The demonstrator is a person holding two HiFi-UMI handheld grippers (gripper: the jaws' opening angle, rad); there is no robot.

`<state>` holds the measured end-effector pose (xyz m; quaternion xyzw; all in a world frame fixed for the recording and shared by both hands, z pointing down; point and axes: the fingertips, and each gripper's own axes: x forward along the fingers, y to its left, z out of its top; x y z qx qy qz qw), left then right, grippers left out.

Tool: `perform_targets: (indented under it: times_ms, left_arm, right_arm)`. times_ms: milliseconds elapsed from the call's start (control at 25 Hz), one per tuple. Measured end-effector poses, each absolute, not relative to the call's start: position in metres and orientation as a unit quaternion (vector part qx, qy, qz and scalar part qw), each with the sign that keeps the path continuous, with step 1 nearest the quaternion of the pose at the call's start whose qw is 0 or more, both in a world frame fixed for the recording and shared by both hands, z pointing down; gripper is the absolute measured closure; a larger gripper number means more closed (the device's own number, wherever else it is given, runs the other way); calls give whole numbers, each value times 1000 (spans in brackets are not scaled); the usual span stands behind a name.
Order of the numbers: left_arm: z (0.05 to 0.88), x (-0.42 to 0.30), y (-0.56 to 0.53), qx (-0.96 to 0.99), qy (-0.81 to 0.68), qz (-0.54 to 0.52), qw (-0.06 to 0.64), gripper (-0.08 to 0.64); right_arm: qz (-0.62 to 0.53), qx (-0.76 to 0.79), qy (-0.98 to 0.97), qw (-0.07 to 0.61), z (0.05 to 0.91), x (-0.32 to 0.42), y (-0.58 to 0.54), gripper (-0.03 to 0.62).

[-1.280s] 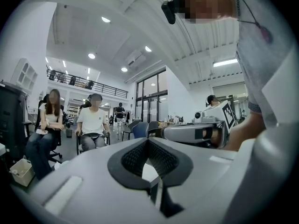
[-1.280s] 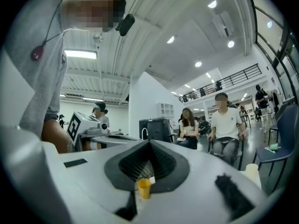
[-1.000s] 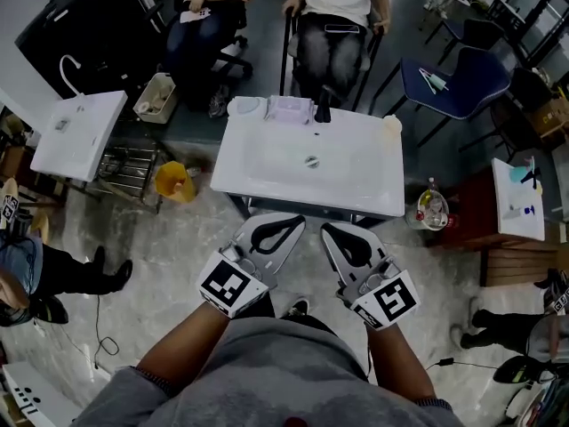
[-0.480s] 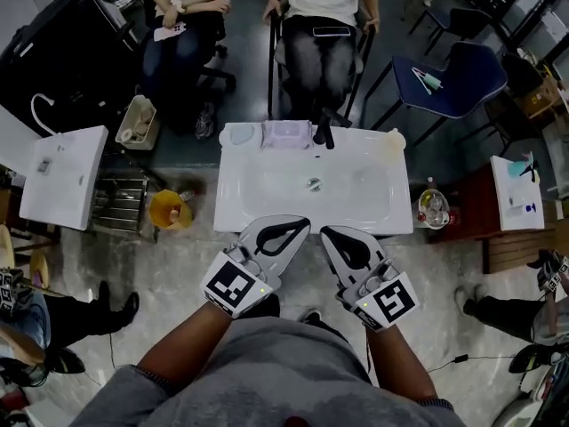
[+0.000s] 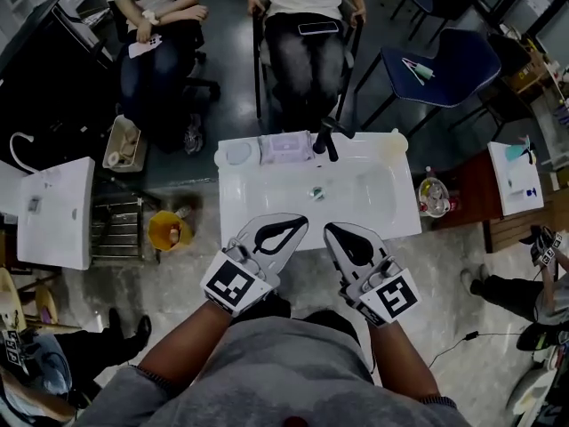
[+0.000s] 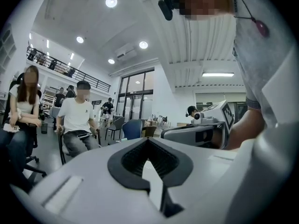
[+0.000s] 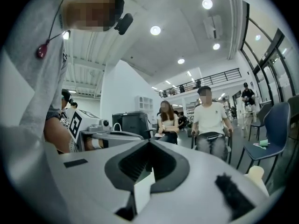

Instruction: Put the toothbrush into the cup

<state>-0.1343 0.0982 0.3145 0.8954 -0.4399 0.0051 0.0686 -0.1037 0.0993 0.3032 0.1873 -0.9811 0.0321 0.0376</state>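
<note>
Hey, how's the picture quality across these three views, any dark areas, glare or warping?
Head view: dim overall and darker toward the corners, with the white sink the brightest patch. Left gripper view: fisheye-bent with black corners, and the ceiling lights are blown out. Right gripper view: the same bending and black corners, fairly sharp.

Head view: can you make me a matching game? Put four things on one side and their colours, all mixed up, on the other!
Things:
1. sink
2. faucet
3. empty chair
4. bucket on the floor

Colours:
A. yellow
B. black
C. white
D. blue

Right pairs: 1-C, 2-B, 3-D, 4-A.
</note>
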Motion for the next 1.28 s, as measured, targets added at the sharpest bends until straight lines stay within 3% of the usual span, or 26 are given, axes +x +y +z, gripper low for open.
perform_targets:
  times_ms: [280, 800, 1000, 1280]
  left_arm:
    - [329, -153, 81, 908, -417, 9, 51, 555]
    - [348, -155, 37, 907, -413, 23, 83, 554]
    - [360, -154, 8, 908, -414, 39, 48, 554]
    - [380, -141, -20, 899, -433, 51, 49, 554]
  right_arm:
    - [71, 229, -969, 56, 324, -117, 79, 578]
    - [91, 248, -963, 60, 341, -120, 26, 578]
    - [100, 239, -964, 67, 356, -119, -4, 578]
    - [142, 253, -953, 86, 402, -100, -32, 578]
